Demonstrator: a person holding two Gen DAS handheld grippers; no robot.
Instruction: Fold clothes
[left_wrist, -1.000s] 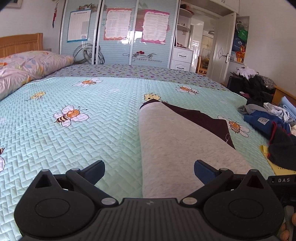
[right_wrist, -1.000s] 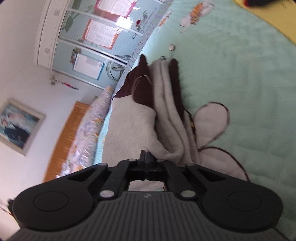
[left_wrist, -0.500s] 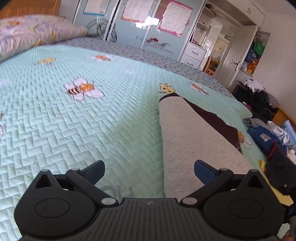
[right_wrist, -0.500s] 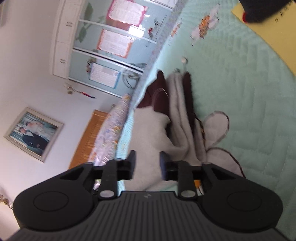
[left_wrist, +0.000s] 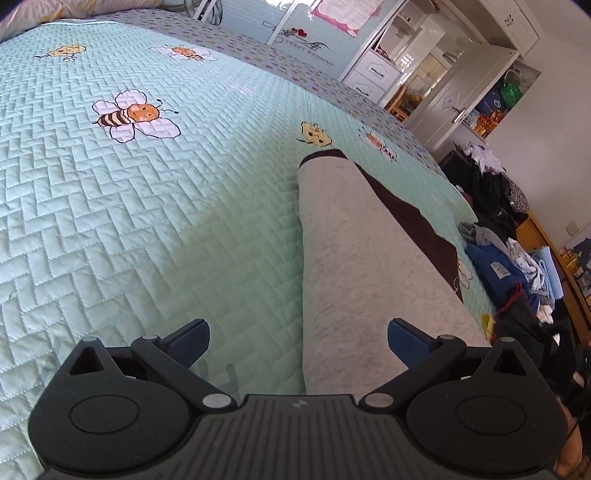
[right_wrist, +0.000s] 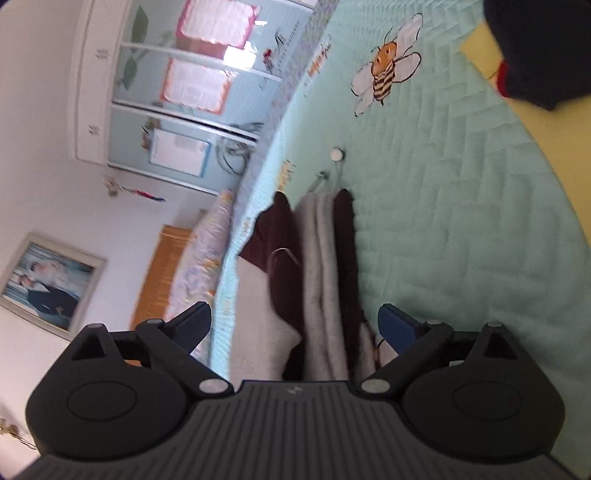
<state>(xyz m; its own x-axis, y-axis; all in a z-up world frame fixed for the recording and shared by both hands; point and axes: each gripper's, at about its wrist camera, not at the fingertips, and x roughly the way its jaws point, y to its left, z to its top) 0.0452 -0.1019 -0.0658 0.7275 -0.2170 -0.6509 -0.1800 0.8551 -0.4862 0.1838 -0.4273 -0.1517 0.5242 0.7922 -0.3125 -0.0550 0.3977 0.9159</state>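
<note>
A grey garment with dark brown trim lies folded into a long strip on the mint bee-print bedspread. My left gripper hovers open over its near end, the strip's left edge running between the blue pads without touching them. In the right wrist view the same garment shows its stacked grey and brown layers edge-on. My right gripper is opening wide just in front of those layers; the folds lie between the pads, which do not press on them.
A heap of unfolded clothes sits at the bed's right edge, with a dark garment and a yellow sheet nearby. A small white round object lies on the spread beyond the garment. Pillows and a wooden headboard stand at the bed's head.
My right gripper was shut on the garment's folded edge and has let go, its jaws spreading wide as it drew back. My left gripper stayed open, rolled and dipped lower over the strip.
</note>
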